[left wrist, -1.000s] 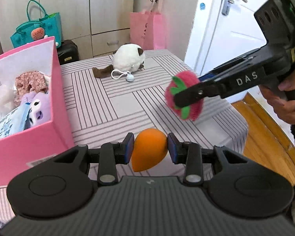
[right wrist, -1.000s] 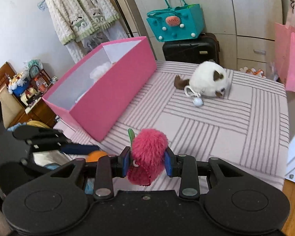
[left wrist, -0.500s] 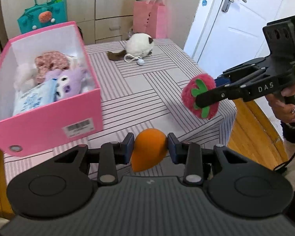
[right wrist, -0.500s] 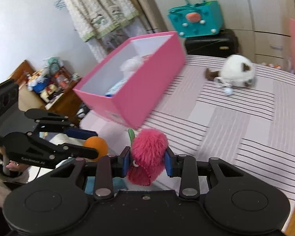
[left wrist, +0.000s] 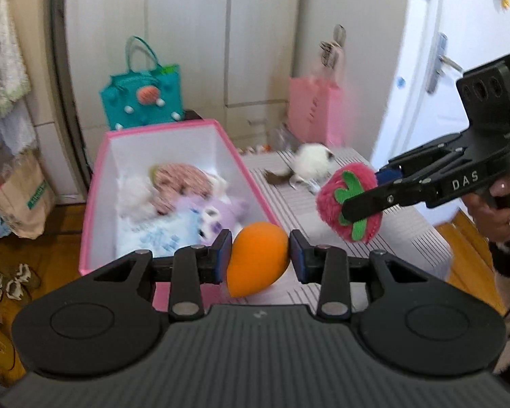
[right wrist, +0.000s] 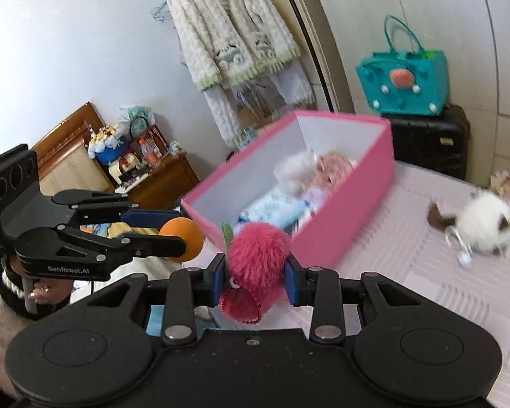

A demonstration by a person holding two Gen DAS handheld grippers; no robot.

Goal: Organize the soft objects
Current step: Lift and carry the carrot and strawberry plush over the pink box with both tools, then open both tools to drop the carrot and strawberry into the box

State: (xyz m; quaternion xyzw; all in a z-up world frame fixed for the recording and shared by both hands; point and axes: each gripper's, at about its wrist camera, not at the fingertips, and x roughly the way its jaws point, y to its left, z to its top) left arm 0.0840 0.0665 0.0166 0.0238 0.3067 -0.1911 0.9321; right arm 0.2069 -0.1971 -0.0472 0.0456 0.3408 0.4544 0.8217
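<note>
My left gripper (left wrist: pixel 259 253) is shut on an orange egg-shaped sponge (left wrist: pixel 256 263), held in the air just in front of the near end of the pink box (left wrist: pixel 97 170). It also shows in the right wrist view (right wrist: pixel 183 239). My right gripper (right wrist: pixel 255 280) is shut on a fuzzy red strawberry toy (right wrist: pixel 255 265), which also shows in the left wrist view (left wrist: pixel 348 204), held above the table to the right of the box. The box (right wrist: pixel 357 210) holds several soft toys (left wrist: pixel 183 200). A white plush cat (left wrist: pixel 311 165) lies on the striped table (left wrist: pixel 408 234).
A teal bag (left wrist: pixel 141 100) and a pink gift bag (left wrist: pixel 314 108) stand behind the table by the cupboards. A black suitcase (right wrist: pixel 428 139) sits under the teal bag. A wooden dresser (right wrist: pixel 95 166) is at the left. A white door (left wrist: pixel 459 68) is at the right.
Both grippers have risen and swung toward the pink box, each still holding its toy. The box now sits straight ahead of the left gripper, with its inside in view.
</note>
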